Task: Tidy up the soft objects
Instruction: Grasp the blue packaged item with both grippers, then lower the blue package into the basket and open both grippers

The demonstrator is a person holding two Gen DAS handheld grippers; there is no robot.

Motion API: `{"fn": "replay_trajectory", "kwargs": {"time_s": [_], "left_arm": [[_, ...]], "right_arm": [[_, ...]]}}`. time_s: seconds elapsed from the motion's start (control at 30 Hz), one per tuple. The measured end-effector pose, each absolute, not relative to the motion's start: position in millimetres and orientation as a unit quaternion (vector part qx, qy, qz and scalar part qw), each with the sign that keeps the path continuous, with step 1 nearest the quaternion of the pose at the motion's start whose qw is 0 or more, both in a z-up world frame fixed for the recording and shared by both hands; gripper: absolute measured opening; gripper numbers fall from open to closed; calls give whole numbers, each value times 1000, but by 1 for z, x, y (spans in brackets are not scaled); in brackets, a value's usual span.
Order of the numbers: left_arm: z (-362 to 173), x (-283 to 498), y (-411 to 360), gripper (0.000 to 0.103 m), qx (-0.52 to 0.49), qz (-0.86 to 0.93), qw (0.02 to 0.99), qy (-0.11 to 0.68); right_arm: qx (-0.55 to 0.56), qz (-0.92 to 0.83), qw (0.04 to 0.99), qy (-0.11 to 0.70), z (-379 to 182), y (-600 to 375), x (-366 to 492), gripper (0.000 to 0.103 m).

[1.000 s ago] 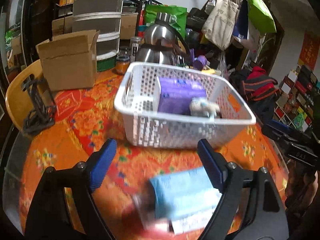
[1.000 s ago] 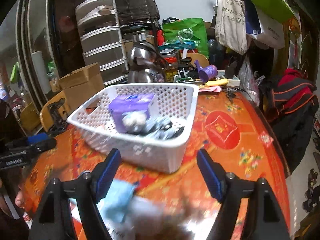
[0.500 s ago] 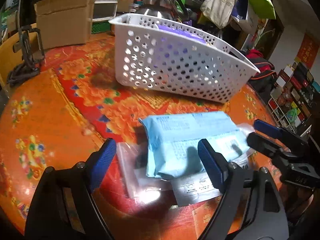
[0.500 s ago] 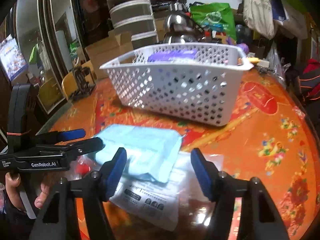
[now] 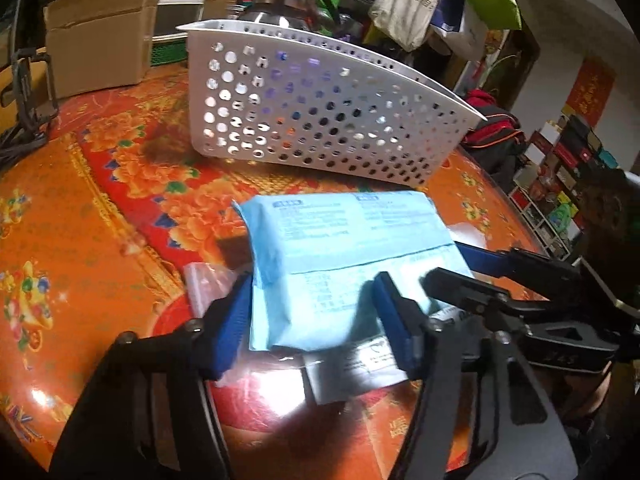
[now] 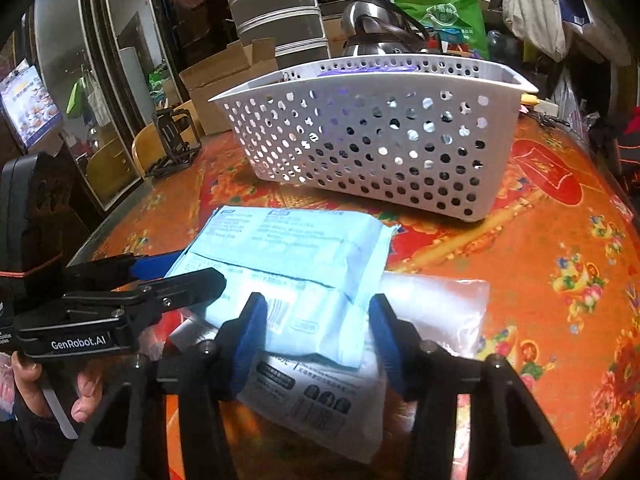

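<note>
Both of your hand-held grippers straddle the blue pack on the desk.

Cardboard box point(image 5: 96, 54) left, white basket point(image 5: 320, 108) behind, on the orange floral desk point(image 5: 80, 216). Soft blue pack point(image 5: 340, 248) lies atop clear bags. Left hand-held gripper point(image 5: 310, 320) and right hand-held gripper point(image 6: 316, 328) flank it, seemingly pressing.

A cluttered home: a bench point(image 6: 560, 248) in a floral orange cloth, a kettle point(image 6: 372, 20), hanging tote bags point(image 5: 404, 4), cardboard boxes point(image 5: 96, 52) and stacked drawers point(image 6: 272, 8).
</note>
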State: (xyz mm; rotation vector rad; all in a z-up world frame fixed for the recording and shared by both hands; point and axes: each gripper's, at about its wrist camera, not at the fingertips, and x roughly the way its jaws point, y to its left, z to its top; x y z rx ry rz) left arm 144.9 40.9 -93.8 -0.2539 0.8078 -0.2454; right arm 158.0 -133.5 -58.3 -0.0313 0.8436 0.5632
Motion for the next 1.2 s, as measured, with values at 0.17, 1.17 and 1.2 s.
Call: {"fn": "replay_trajectory", "kwargs": {"time_s": [0.17, 1.17, 1.2], "left_arm": [[-95, 144, 41, 51, -122, -124, 903, 392], [-25, 99, 20, 38, -60, -109, 952, 278], [-22, 98, 19, 38, -57, -108, 953, 276]], "right_arm": [[-11, 278, 871, 405, -59, -133, 158, 47], [-67, 256, 915, 305, 6, -123, 112, 25], [-68, 255, 916, 302, 10, -125, 113, 25]]}}
